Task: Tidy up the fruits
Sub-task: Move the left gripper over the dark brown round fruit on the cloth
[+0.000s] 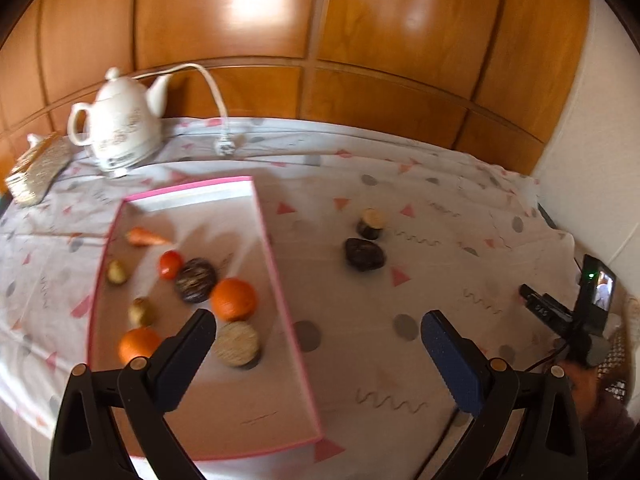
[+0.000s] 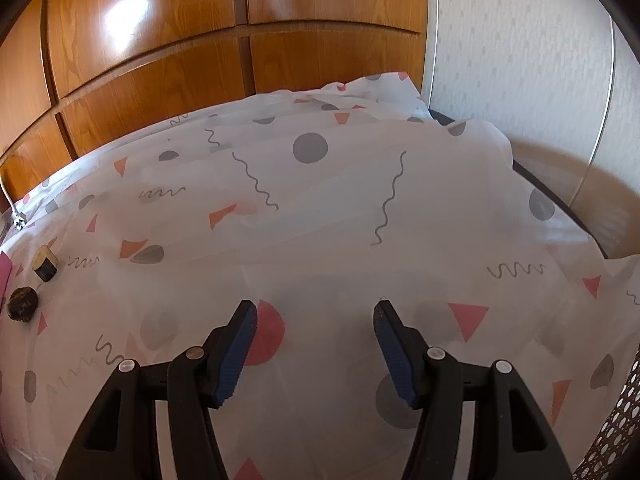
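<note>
The left gripper (image 1: pixel 318 330) hangs wide open and empty over the pink-edged tray's (image 1: pixel 280 280) right rim. Two oranges (image 1: pixel 233 298), a tomato (image 1: pixel 171 264) and a carrot (image 1: pixel 146 237) lie inside; toward two o'clock, a dark fruit (image 1: pixel 365 255) sits on the cloth-covered bench (image 1: pixel 440 216).

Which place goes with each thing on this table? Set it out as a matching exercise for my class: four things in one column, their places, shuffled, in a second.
Things:
1. carrot
2. white teapot
3. dark lumpy fruit
4. camera on a stand

Places:
A. at the table's right edge
B. on the patterned cloth, outside the tray, to its right
C. inside the pink-rimmed tray, near its far end
D. at the back left, in front of the wooden panels

Pairs: 1-C, 2-D, 3-B, 4-A
</note>
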The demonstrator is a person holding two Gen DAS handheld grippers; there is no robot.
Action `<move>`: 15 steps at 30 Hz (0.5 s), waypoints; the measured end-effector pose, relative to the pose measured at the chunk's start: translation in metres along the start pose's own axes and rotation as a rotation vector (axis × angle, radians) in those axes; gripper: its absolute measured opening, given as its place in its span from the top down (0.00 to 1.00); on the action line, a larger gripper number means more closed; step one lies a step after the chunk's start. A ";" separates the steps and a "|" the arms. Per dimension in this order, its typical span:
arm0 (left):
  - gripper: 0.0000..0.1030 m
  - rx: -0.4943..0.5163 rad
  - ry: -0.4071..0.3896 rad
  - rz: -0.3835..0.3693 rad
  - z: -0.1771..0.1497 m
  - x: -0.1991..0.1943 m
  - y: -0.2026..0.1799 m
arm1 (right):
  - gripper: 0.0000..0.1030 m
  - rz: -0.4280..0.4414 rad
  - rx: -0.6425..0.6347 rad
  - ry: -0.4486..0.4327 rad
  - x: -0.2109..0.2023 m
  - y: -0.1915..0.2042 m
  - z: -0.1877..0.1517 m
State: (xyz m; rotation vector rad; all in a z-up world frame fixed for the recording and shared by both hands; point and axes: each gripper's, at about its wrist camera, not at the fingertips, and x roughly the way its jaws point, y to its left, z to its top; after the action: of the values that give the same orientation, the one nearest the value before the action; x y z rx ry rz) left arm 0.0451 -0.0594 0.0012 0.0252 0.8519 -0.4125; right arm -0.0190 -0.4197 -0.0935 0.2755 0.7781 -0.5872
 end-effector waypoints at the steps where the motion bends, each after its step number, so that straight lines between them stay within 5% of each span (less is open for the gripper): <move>1: 0.00 0.009 0.011 -0.010 0.003 0.004 -0.002 | 0.40 0.001 0.000 0.006 0.001 0.000 -0.001; 7: 0.00 0.076 0.097 0.033 0.023 0.038 -0.023 | 0.40 0.001 -0.004 0.000 0.001 0.000 -0.004; 15: 0.19 0.035 0.166 0.036 0.045 0.084 -0.031 | 0.40 0.006 -0.004 -0.002 0.002 -0.001 -0.004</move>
State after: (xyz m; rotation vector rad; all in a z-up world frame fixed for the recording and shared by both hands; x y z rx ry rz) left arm 0.1154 -0.1253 -0.0268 0.1082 1.0061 -0.3951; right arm -0.0209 -0.4193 -0.0975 0.2736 0.7759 -0.5805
